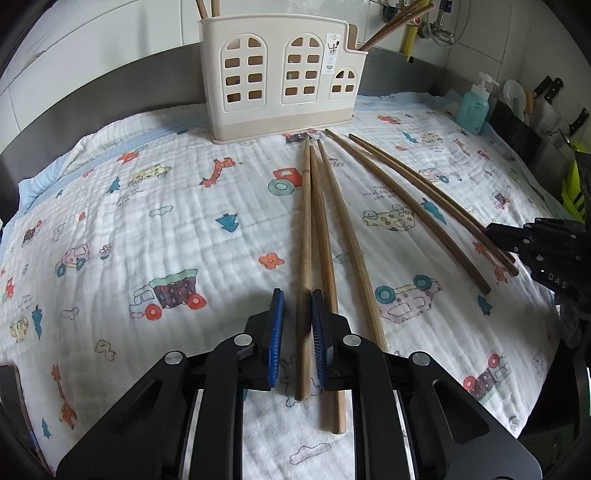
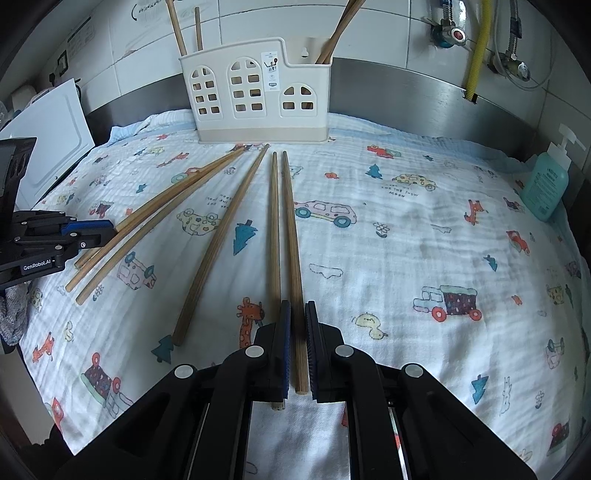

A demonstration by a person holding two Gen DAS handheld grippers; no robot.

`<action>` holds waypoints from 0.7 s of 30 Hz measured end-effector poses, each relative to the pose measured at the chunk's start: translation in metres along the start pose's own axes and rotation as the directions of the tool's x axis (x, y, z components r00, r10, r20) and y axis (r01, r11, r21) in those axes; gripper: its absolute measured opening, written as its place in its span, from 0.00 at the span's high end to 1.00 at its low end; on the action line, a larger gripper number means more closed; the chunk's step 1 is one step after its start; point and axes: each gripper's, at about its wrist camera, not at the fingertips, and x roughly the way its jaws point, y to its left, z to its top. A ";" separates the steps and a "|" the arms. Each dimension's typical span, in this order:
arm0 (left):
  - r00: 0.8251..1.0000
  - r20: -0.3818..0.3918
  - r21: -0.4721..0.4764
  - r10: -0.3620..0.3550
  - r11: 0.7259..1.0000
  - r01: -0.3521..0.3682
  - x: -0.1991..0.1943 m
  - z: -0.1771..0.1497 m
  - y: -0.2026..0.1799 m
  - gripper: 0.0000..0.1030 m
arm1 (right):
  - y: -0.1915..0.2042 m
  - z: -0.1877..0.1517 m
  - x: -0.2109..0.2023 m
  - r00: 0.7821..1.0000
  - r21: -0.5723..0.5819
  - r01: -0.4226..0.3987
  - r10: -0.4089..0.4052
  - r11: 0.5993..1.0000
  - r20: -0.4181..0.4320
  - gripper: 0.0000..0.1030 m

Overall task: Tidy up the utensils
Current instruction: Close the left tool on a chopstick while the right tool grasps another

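Two hand-held grippers work over a worktop spread with a printed cloth [image 1: 166, 206], and the step in hand is the pick-up of loose chopsticks for the holder at the back edge.

Nearest the lens in the left wrist view, the left hand-held gripper [image 1: 297, 306] has its blue pads narrowed around the leftmost chopstick [image 1: 304, 236]. The stick lies between the pads, but a sliver of gap shows on its left side, so a firm pinch cannot be confirmed. A second chopstick [image 1: 322, 229] lies just outside its right pad.

In the right wrist view, the right hand-held gripper [image 2: 297, 314] appears to be pinching the rightmost chopstick [image 2: 293, 236] near its thick end, with a neighbouring stick [image 2: 274, 229] passing just outside its left pad.

Five chopsticks in all lie fanned on the cloth, thin ends gathered toward the holder.

Beyond them, at the back edge, stands the cream holder [image 2: 255, 92] with arched window cut-outs; several chopsticks [image 2: 334, 33] already stand in its compartments. A soap bottle [image 2: 546, 184] sits toward the right edge.

The next move likely calls for each stick to be lifted clear of its neighbour, tipped upright and lowered into a compartment. The close-lying neighbours could drag along.
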 end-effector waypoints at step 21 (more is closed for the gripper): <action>0.999 -0.003 0.009 -0.039 0.999 0.039 -0.012 0.007 0.004 0.94 | -0.001 0.002 -0.015 0.999 0.019 0.008 -0.009 1.000 0.046 0.93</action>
